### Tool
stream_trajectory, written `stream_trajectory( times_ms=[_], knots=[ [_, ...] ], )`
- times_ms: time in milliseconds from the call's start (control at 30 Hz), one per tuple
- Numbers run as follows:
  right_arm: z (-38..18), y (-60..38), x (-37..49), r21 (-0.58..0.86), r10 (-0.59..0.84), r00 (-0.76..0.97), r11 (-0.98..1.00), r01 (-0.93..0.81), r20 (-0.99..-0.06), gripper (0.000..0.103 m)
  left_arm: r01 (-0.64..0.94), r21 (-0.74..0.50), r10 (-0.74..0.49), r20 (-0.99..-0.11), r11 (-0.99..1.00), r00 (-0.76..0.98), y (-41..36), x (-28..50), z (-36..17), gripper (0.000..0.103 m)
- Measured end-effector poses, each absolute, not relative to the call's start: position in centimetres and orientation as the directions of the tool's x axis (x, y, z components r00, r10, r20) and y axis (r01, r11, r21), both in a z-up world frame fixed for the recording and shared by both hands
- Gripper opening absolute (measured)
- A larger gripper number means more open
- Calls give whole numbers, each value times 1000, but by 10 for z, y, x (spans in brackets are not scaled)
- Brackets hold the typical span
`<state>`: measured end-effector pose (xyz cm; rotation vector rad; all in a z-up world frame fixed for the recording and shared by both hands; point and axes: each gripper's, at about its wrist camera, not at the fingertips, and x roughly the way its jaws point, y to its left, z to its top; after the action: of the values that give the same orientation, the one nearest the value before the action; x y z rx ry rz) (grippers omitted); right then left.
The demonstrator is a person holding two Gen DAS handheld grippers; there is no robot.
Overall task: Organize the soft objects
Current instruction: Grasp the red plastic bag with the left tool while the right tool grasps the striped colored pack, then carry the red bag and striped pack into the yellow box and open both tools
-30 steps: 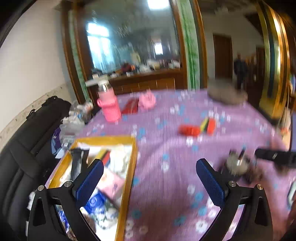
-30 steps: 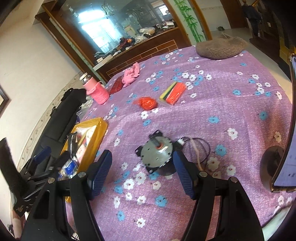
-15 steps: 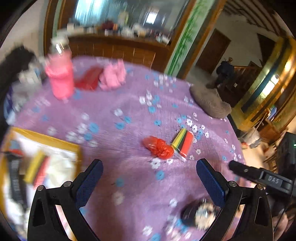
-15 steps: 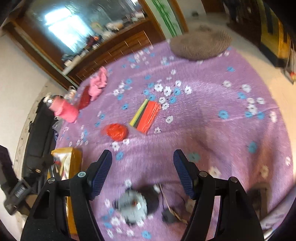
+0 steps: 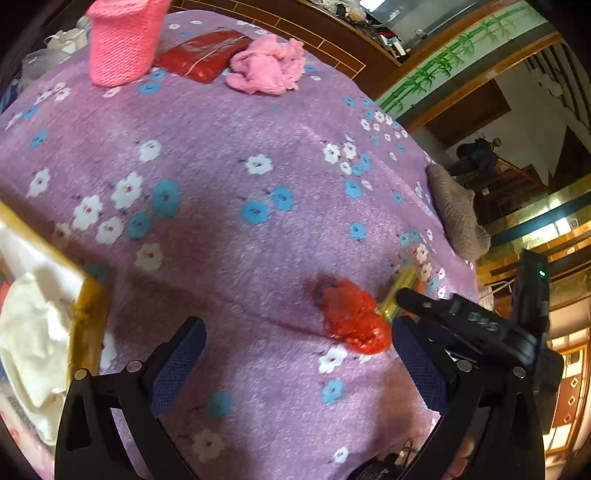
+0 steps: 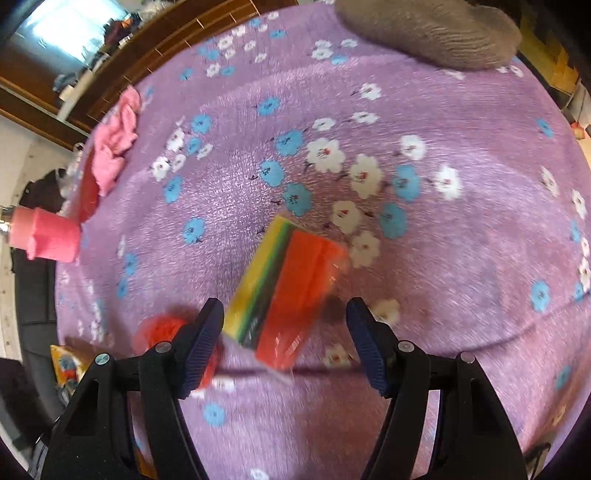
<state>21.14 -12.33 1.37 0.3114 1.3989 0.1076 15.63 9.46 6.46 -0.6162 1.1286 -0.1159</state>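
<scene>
We read the step in hand as the approach to a first pick: the pack of coloured sponges (image 6: pixel 286 291), wrapped in clear film with its orange face up and yellow and green edges showing, lies flat on the purple flowered cloth of the tabletop (image 6: pixel 461 221), and nothing has been lifted yet. The right claw (image 6: pixel 286 341) hangs over the pack's near end with its jaws set wide, one pad on each side and neither touching the wrap. It has hold of nothing.

Just beside the pack, on its left in the right wrist view, sits the crumpled red bag (image 5: pixel 352 319), a soft, shiny lump. The left claw (image 5: pixel 295 369) is above bare cloth with the red bag just off its right pad, its jaws spread wide and empty as well.

Further out we see a pink fluffy cloth (image 5: pixel 267 68) near the far edge, next to a flat red packet (image 5: pixel 207 55) and a bottle in a pink knitted sleeve (image 5: pixel 123 40). A grey knitted piece (image 6: pixel 428 27) rests at the opposite far edge. The yellow tray (image 5: pixel 86 314), already holding white cloth, lies at the left.

As we judge it, the next move calls for the right claw to sink until its pads flank the pack's long sides, then close gently, since the film looks slippery and the sponges will give. The tray seems the likely destination.
</scene>
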Motion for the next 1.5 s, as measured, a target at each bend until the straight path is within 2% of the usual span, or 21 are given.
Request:
stream_trajectory(
  times_ms=[67,100,133,200,367,500,533,600,667,833,1067,1267,1500],
  knots=[
    [15,-115,215,216,200,184,974,72,-962,67,-205,-515,-392,-808,832,440,87,160,63,102],
    [15,-112,217,188,178,175,981,46,-968,54,-200,-518,-397,-807,832,437,83,163,61,102],
    [16,-110,216,159,152,179,987,28,-972,46,-197,-519,-400,-806,832,437,81,159,63,102],
    [20,-117,212,153,145,189,988,30,-971,38,-189,-515,-400,-808,836,432,75,160,61,102],
    [30,-152,195,143,121,229,987,80,-966,36,-174,-470,-368,-831,865,417,51,173,50,102],
    [42,-173,181,192,158,256,975,112,-954,36,-105,-366,-293,-860,925,418,19,180,48,100],
    [45,-176,178,199,161,265,973,120,-951,36,-70,-332,-278,-873,941,401,8,181,45,96],
    [51,-178,173,213,171,285,969,124,-943,36,34,-269,-262,-889,963,376,-12,181,42,43],
    [56,-176,167,228,183,304,967,118,-935,36,81,-227,-241,-890,970,387,-21,173,44,43],
    [78,-173,144,247,201,358,965,87,-912,36,91,-283,-292,-838,955,461,-5,144,72,42],
    [108,-137,108,281,266,389,959,-17,-882,36,88,-357,-337,-735,930,588,69,52,131,43],
    [127,-66,73,303,346,371,937,-172,-861,36,-39,-324,-221,-725,945,652,174,-9,147,44],
    [116,36,42,335,432,279,881,-335,-858,37,-194,-294,-117,-778,936,617,261,-6,126,44]
  ],
)
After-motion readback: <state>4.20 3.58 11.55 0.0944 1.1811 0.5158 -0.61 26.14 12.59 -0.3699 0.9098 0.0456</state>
